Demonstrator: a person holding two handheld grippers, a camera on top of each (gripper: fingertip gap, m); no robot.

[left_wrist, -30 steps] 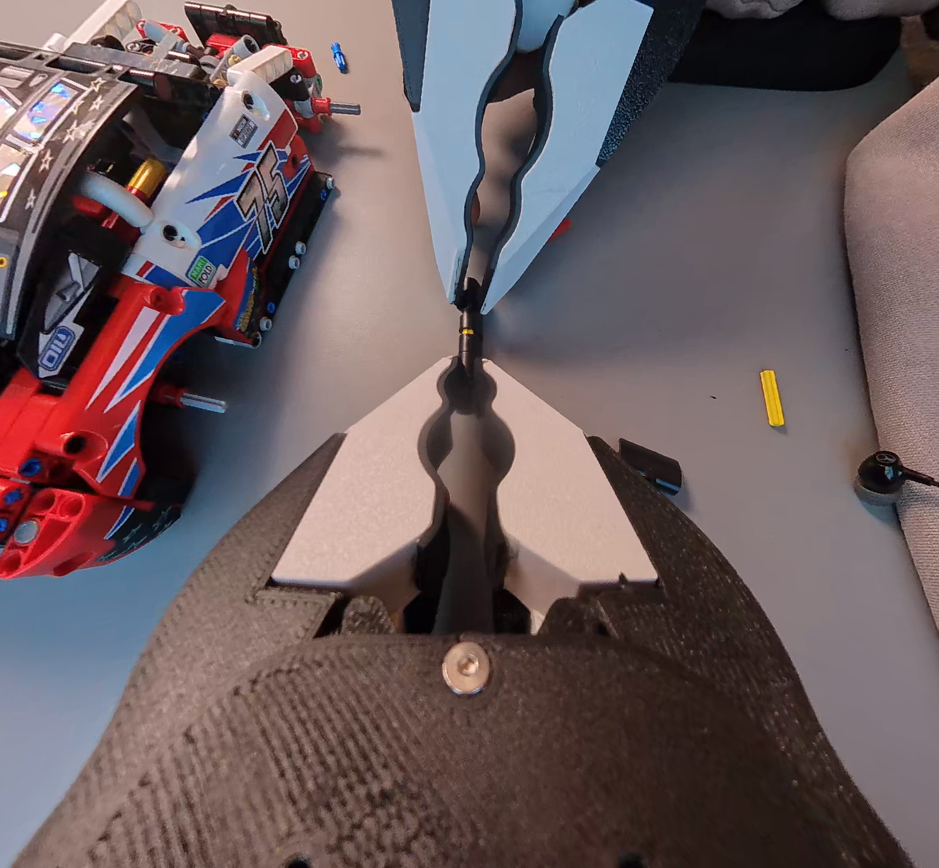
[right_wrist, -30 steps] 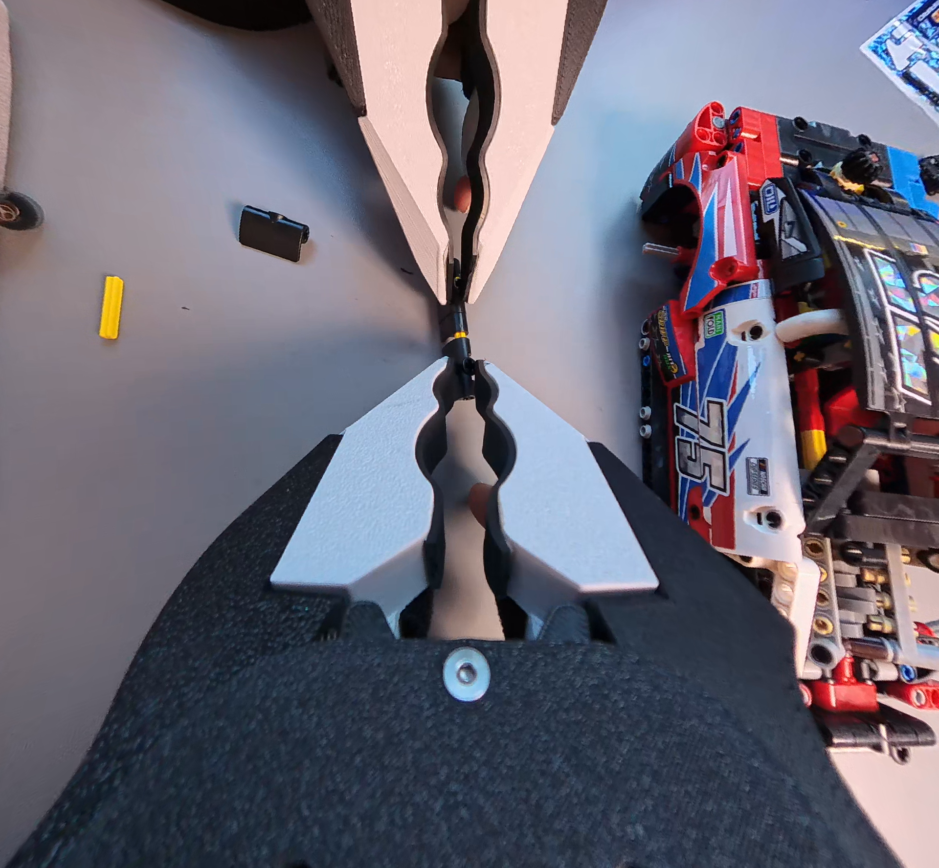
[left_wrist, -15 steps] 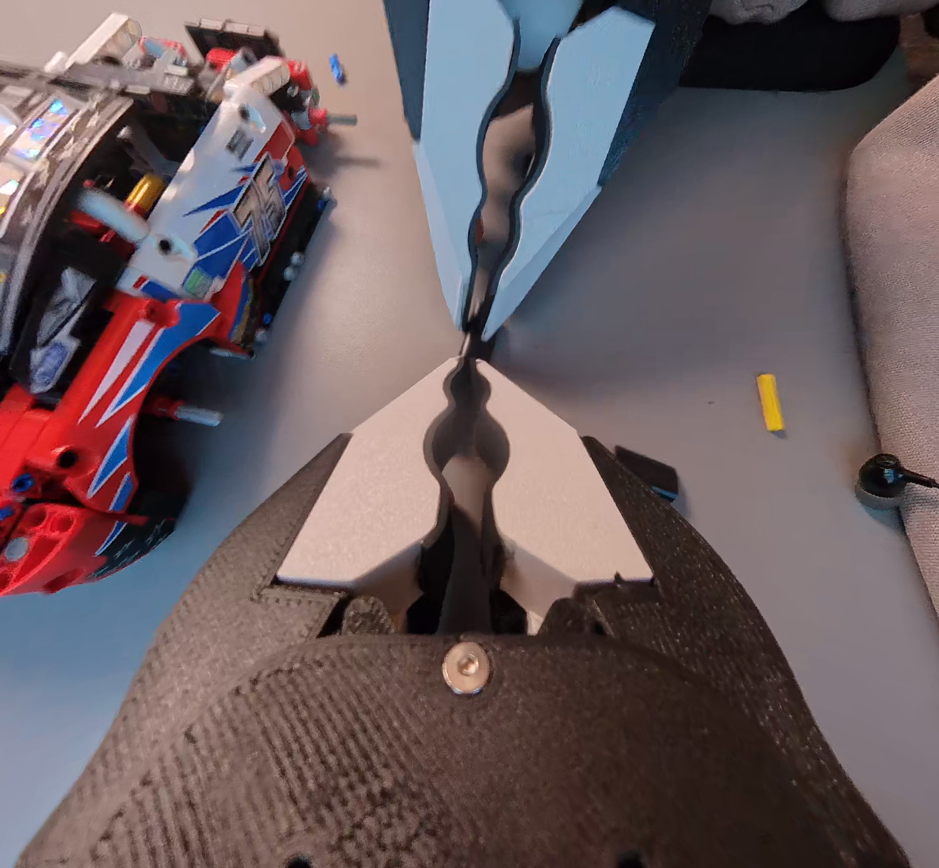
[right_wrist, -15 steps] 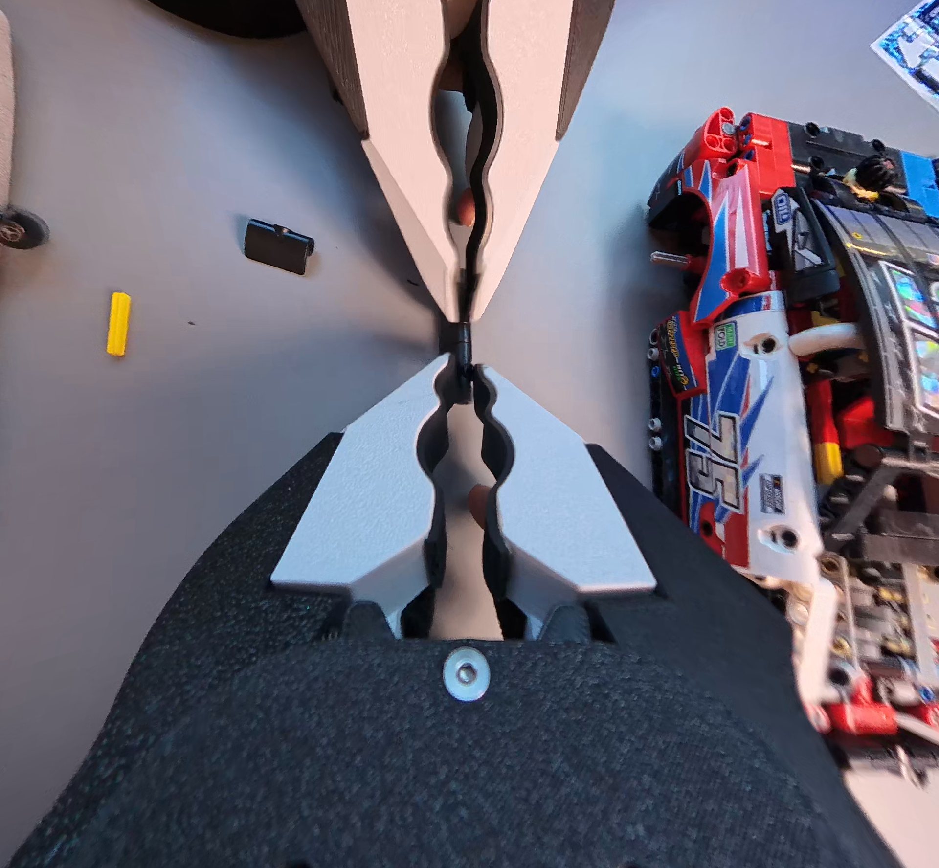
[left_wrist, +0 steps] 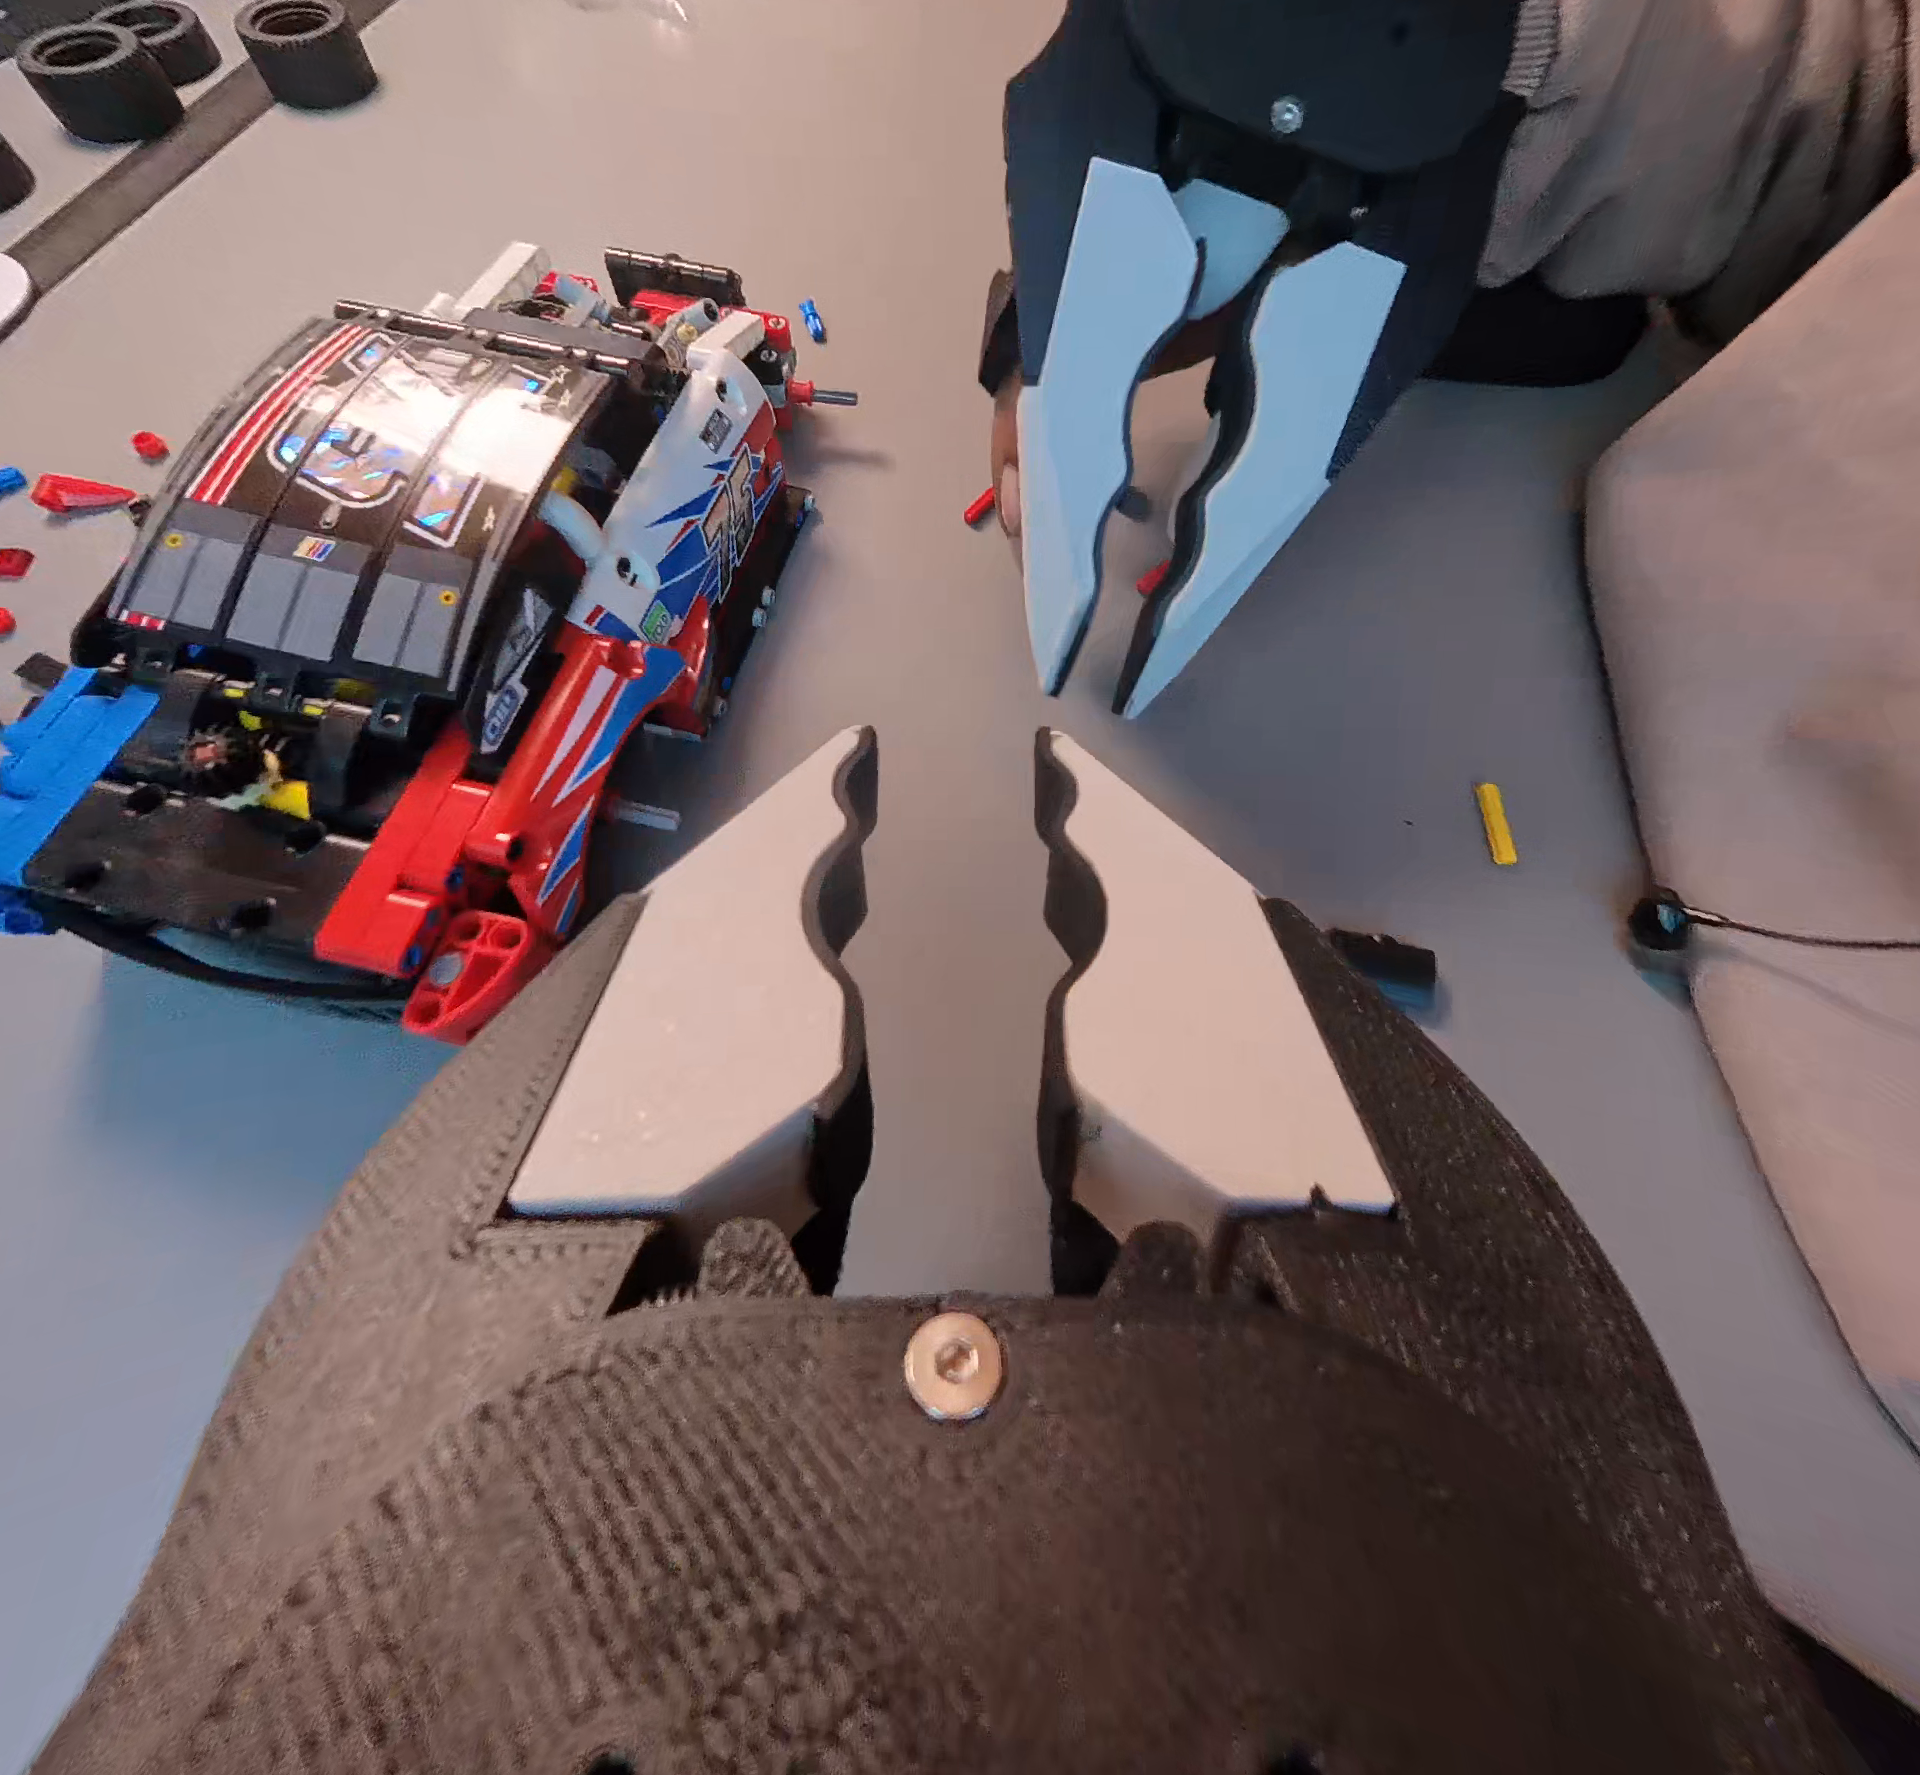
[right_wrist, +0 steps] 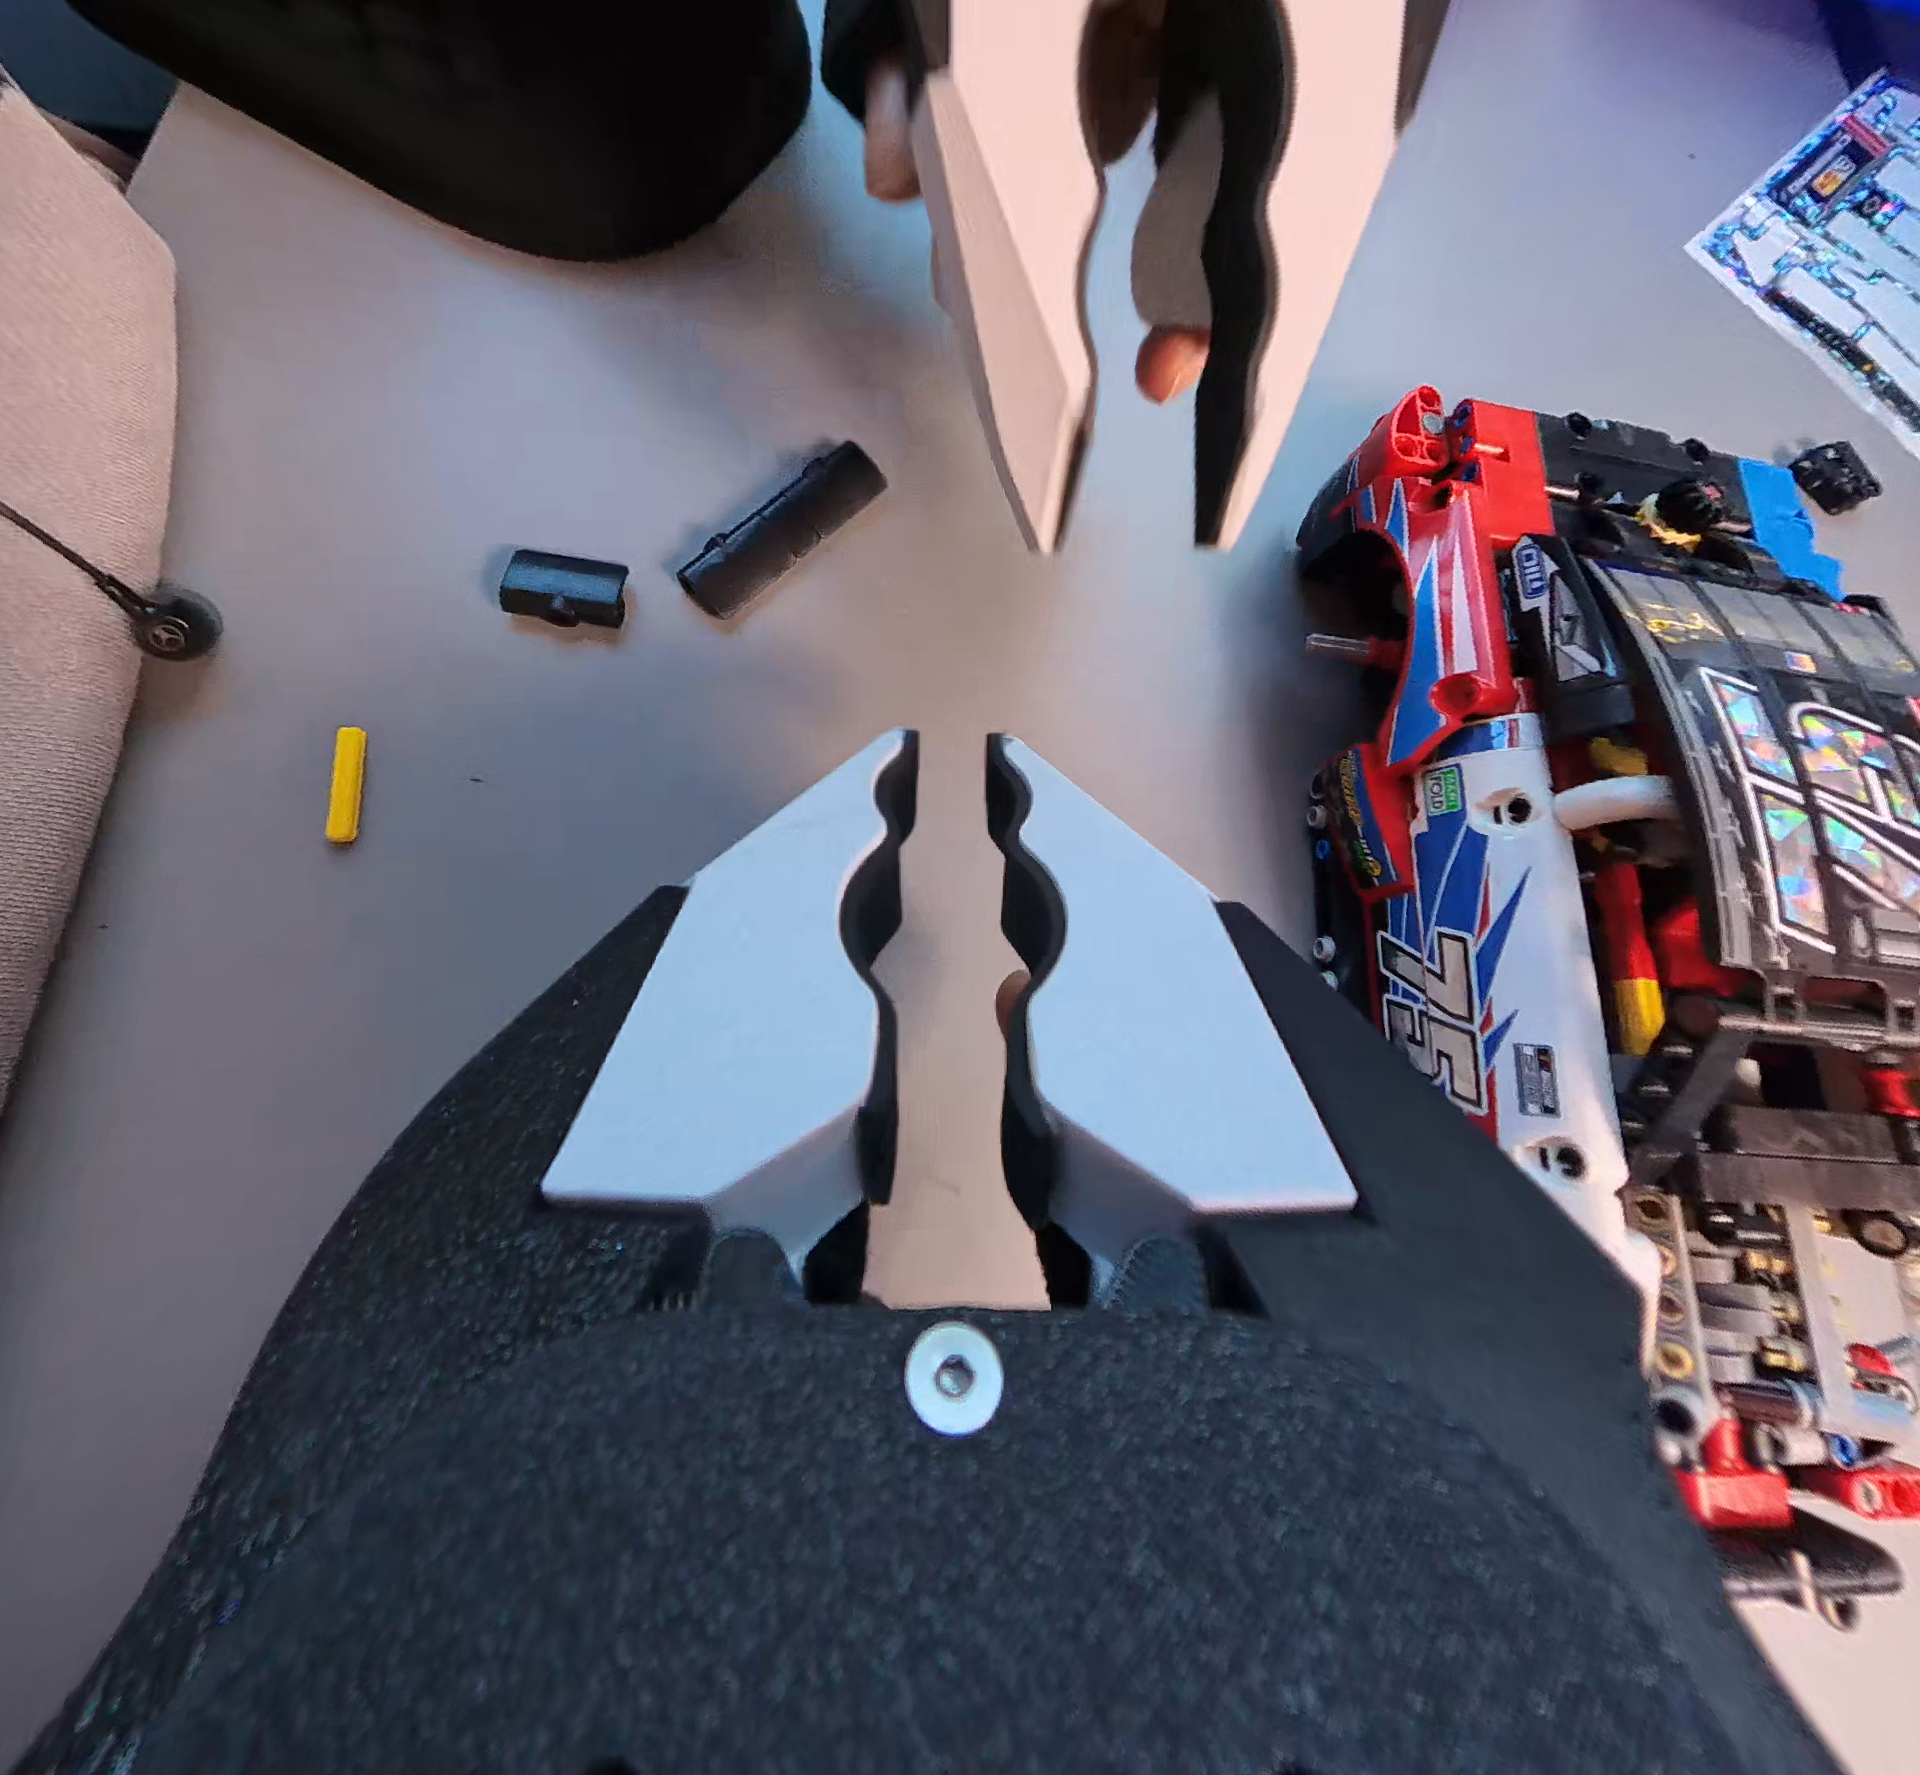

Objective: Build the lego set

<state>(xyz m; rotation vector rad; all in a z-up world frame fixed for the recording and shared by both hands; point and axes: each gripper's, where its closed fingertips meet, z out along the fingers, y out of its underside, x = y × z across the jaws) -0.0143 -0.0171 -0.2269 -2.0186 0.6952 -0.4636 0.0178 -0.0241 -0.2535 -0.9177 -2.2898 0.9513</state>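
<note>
Fingers of the left gripper stand parted with a clear gap and nothing between them, hovering over bare grey counter in the left wrist view; facing them, the right gripper points its tips down toward the same spot, its fingers narrowly parted and also empty, which suggests the two tools met here to work on a small part together; the lego car sits to the left on the counter, roof up, red and white flanks with blue flashes, a black curved roof with shiny stickers, a blue section at one end, and bare axle stubs where no wheels are fitted; black tyres wait well apart at the far left, and a yellow piece lies off to the right. From the right wrist view, the right gripper's fingers are slightly apart and hold nothing; the left gripper hangs opposite, blurred, parted too; two black pieces lie side by side on the counter just left of the meeting point, likely laid within easy reach for the next pick; the car stands at the right, and a sticker sheet lies beyond it.
</note>
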